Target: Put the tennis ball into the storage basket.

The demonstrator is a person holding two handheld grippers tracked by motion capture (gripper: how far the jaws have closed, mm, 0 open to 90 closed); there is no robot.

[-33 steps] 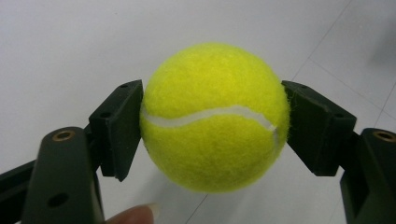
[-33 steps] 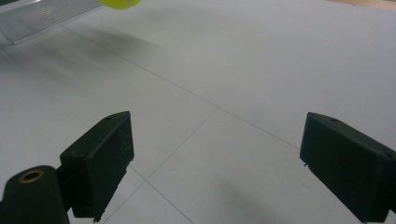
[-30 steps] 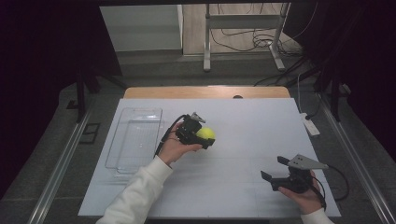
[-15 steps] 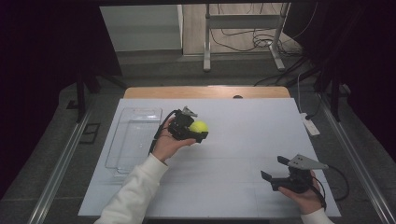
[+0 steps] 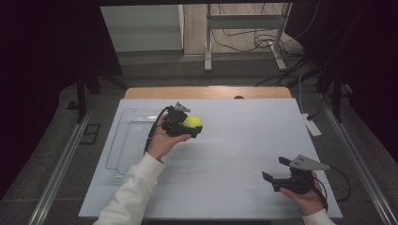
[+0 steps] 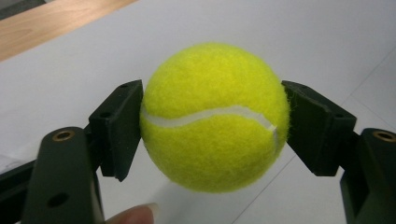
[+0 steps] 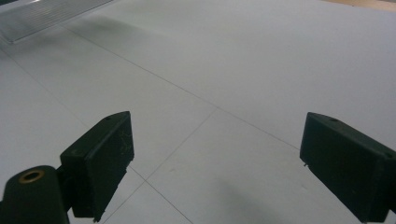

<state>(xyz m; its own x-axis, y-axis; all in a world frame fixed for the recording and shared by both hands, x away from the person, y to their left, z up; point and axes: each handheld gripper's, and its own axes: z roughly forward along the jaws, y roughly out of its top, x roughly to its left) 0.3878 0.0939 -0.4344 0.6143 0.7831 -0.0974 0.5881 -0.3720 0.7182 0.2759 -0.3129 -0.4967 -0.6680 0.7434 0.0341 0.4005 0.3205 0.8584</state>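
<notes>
Gripping a tennis ball (image 6: 214,116) between the left gripper's (image 5: 184,125) jaws, we are holding it above the bench (image 5: 244,140), beside the clear tray (image 5: 129,140). We are keeping the right gripper (image 5: 277,171) low near the bench's front right, jaws spread wide around nothing.

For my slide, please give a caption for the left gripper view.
Left gripper clamps a tennis ball above the white table.

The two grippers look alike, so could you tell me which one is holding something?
The left gripper: its jaws clamp a yellow tennis ball from both sides. The right gripper is open, nothing between its jaws.
</notes>
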